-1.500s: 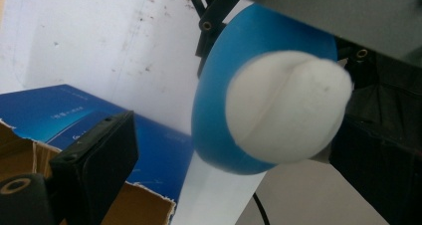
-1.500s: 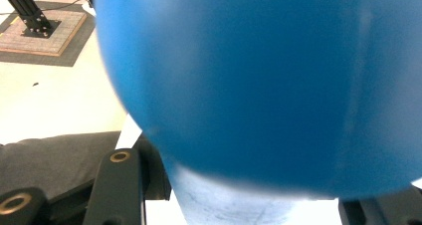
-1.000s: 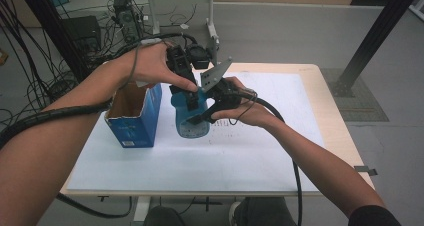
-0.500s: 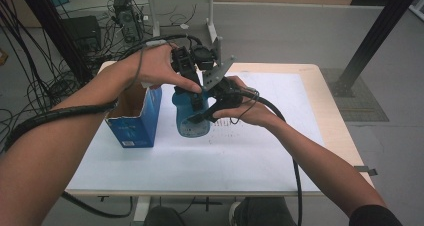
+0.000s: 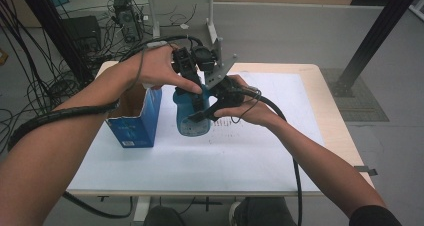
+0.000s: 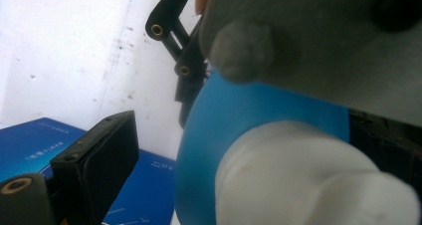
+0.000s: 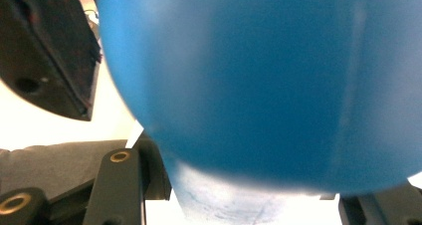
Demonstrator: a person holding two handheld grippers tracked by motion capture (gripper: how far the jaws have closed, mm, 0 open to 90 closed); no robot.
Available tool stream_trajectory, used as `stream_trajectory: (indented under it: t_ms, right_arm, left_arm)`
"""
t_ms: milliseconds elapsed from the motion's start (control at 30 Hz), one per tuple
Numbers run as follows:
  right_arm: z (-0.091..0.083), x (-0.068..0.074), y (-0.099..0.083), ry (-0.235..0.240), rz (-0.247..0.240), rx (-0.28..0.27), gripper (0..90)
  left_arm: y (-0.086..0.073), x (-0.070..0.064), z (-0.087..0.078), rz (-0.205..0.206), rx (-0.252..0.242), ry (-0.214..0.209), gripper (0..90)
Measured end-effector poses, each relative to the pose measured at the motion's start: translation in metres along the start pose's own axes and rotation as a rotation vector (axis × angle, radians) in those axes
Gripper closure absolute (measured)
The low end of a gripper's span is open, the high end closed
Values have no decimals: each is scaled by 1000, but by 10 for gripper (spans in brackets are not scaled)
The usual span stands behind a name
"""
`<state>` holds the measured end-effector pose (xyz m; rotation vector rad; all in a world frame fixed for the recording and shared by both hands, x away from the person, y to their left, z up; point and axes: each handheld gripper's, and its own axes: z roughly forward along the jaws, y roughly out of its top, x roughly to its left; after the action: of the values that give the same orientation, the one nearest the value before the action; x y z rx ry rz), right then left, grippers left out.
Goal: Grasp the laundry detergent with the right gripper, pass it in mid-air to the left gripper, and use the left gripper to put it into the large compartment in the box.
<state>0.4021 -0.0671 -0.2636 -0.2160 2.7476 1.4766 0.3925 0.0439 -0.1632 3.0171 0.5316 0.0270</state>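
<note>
A blue bottle [image 5: 190,118] with a white cap [image 6: 308,185] stands upright on the paper-covered table [image 5: 260,156]. My right gripper [image 5: 205,108] is shut on the bottle's body from the right; in the right gripper view the blue wall [image 7: 259,75] sits between its jaws. Above the bottle's top, my left gripper [image 5: 192,68] points down and stands open. Its left finger [image 6: 94,155] is well apart from the cap, and its other jaw is hidden behind the cap and the right gripper's grey plate [image 6: 318,41].
An open blue cardboard box [image 5: 132,121] stands just left of the bottle. White paper covers the table to the right and front. Cables, black posts and another table's legs [image 5: 150,11] are on the floor beyond the far edge.
The left hand and its gripper have shifted slightly up and away over the bottle's top. The bottle and the right gripper have stayed nearly still.
</note>
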Motion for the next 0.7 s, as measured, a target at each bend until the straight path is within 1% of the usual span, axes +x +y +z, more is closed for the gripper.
stream_trajectory:
  t_ms: [67, 200, 300, 333, 433, 533, 567, 700]
  right_arm:
    - [-1, 0, 0, 0, 7, -4, 432]
    - [-2, 0, 0, -4, 3, -4, 432]
    - [-2, 1, 0, -2, 5, -2, 432]
    - [-2, 1, 0, -1, 4, -3, 432]
    - [-3, 1, 1, -3, 5, -4, 432]
    - [-3, 1, 1, -4, 7, -8, 432]
    - [-3, 1, 1, -7, 6, -6, 432]
    - [-3, 0, 0, -8, 7, -3, 432]
  left_arm:
    - [0, -1, 0, -4, -5, 0, 61]
    - [0, -1, 0, -5, -16, -3, 61]
    - [0, -1, -1, 1, -8, 1, 61]
    - [-1, -1, 0, -5, -10, 0, 61]
    - [-1, -1, 0, -8, -3, 0, 61]
    - [-1, -1, 0, -9, -6, 0, 61]
    - [-1, 0, 0, 0, 3, 0, 61]
    - [-1, -1, 1, -7, -4, 1, 61]
